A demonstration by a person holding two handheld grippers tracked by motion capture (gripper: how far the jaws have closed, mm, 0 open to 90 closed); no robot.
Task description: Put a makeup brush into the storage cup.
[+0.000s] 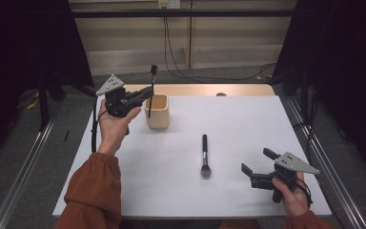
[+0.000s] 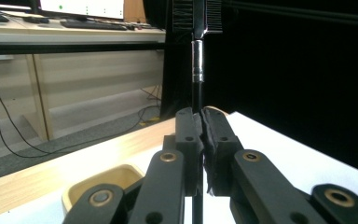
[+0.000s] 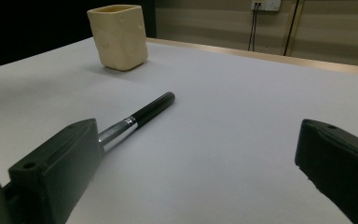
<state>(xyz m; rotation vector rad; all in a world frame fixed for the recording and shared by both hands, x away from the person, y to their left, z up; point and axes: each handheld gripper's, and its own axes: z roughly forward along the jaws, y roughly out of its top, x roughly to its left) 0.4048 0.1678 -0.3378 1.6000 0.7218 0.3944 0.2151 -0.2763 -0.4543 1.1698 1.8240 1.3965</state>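
High view: The counter [image 1: 248, 129] carries a smooth, matte white sheet over a light wood top whose far edge is exposed. A cream cup [image 1: 157, 110], squarish with rounded corners and thick walls, stands upright at the far left. The left gripper [image 1: 147, 93] is held just above and beside the cup, its fingers clamped on the thin black handle of a slim brush [image 1: 151, 90]. The brush stands near upright, head upward, with its lower end at or just inside the cup's rim; what the cup holds cannot be told. A second brush, the powder brush [image 1: 204, 155], lies flat on the sheet mid-counter, with a glossy black handle and a dark, rounded bristle head toward the near edge. The right gripper [image 1: 256, 162] is near the right front corner, fingers apart.

Left gripper view: The black fingers [image 2: 189, 140] are together on the slim brush [image 2: 197, 70], which shows a polished metal ferrule and a flat black bristle block above. The cup [image 2: 116, 179] lies below, its interior pale.

Right gripper view: The fingers [image 3: 56, 163] stand wide apart with nothing between them. The powder brush [image 3: 144, 114] shows its glossy handle and chrome ferrule. The cup [image 3: 118, 37] stands beyond, well apart.
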